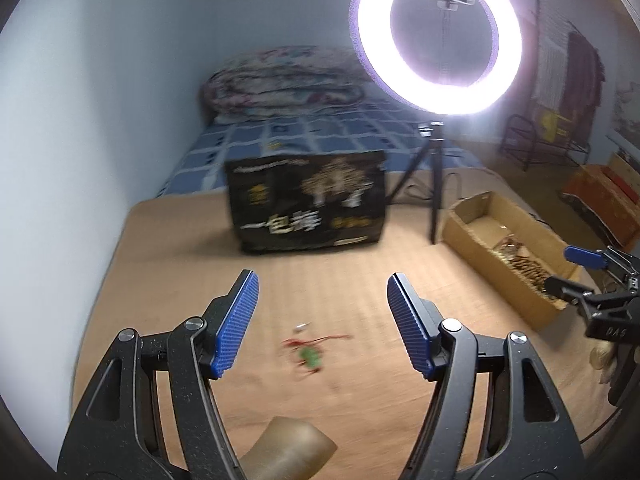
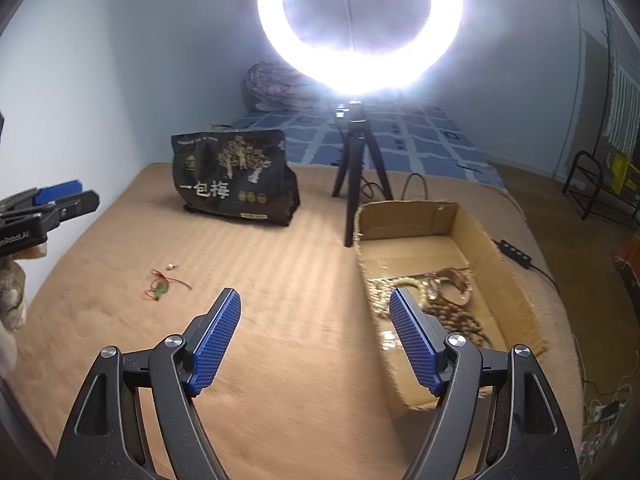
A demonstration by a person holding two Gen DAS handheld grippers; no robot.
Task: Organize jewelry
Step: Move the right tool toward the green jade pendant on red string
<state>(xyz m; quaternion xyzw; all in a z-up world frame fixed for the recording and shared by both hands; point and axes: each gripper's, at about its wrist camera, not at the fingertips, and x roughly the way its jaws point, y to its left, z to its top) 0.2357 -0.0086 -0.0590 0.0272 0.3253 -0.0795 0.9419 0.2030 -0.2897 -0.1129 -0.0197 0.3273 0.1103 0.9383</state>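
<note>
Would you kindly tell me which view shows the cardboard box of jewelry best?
The right wrist view: the cardboard box sits close, open, beads visible inside. In the left wrist view it is blurred near the edge.

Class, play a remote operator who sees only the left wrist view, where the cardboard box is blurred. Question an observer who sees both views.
Operator: What lies in the cardboard box?
Observer: Bead strings and bracelets, heaped in its near half; the far half is bare.
Operator: Is the right gripper holding anything?
Observer: No, its jaws stand open and empty above the mat, beside the box.
Operator: That blurred piece with red cord?
Observer: A green pendant on red cord, with a small silvery bit lying apart from it.
</note>
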